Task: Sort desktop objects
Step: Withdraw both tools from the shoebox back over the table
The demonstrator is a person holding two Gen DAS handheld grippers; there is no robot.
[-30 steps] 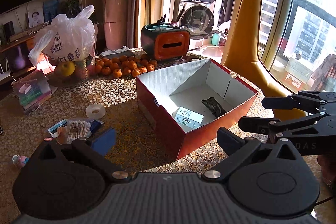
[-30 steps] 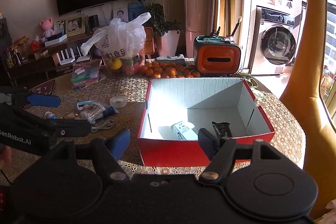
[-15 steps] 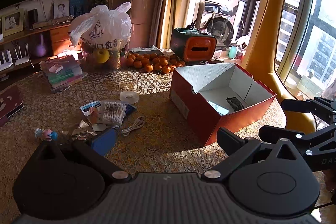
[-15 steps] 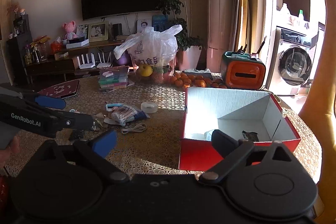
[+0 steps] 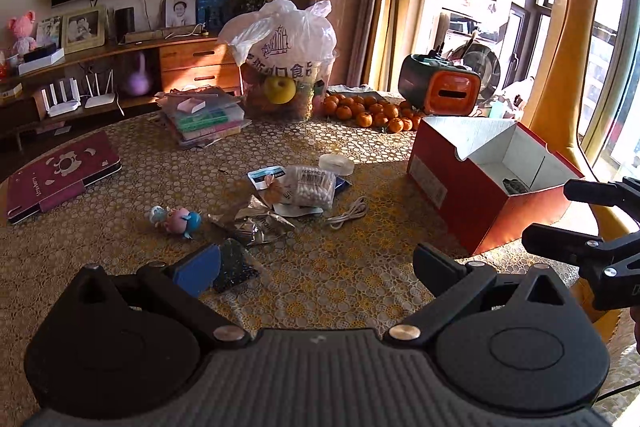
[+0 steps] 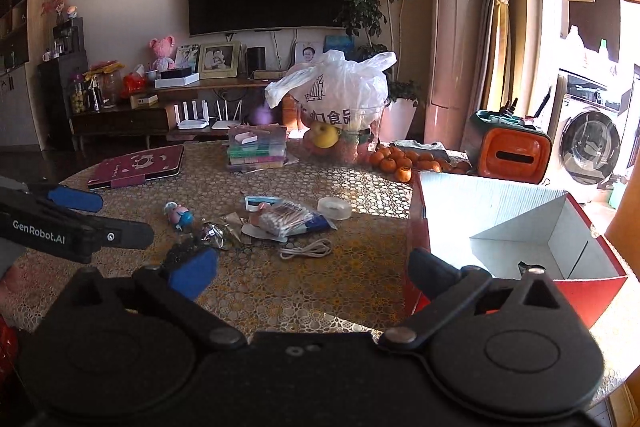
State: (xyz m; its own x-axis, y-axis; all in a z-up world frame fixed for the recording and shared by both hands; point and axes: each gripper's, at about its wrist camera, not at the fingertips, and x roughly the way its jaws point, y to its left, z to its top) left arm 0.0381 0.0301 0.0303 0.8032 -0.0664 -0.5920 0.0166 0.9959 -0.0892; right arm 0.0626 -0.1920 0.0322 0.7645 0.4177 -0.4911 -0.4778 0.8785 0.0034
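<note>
1. Desktop clutter lies in a loose heap near the middle of the table (image 5: 360,291): a clear pack of cotton swabs (image 5: 311,185) resting on a blue-and-white packet (image 5: 267,175), a crumpled silver foil wrapper (image 5: 256,223) just in front of them, and a coiled white cable (image 5: 347,214) just to their right.
2. Small cartoon figurines (image 5: 175,220) lie on their sides to the left of the foil, apart from it.
3. Beyond the swabs sits a roll of clear tape (image 5: 336,164), lying flat.
4. At the right of the table stands an open red box (image 5: 472,199) with a white inside; a dark item (image 5: 514,185) lies on its floor, only partly visible over the wall.
5. Left gripper (image 5: 316,263) hovers above the near part of the table with jaws spread wide and nothing between them; a dark mesh-patterned piece (image 5: 234,265) lies on the table just beside its blue pad.
6. Right gripper (image 6: 312,267) also hangs above the table, jaws apart and empty, with the red box just beside its right finger.
7. Farther back stand a stack of books (image 5: 206,119), a white plastic bag (image 5: 286,43) over a tub of fruit, a row of small oranges (image 5: 368,111) and an orange-faced tissue box (image 5: 444,91).
8. A maroon tablet case (image 5: 60,175) lies flat at the far left.
</note>
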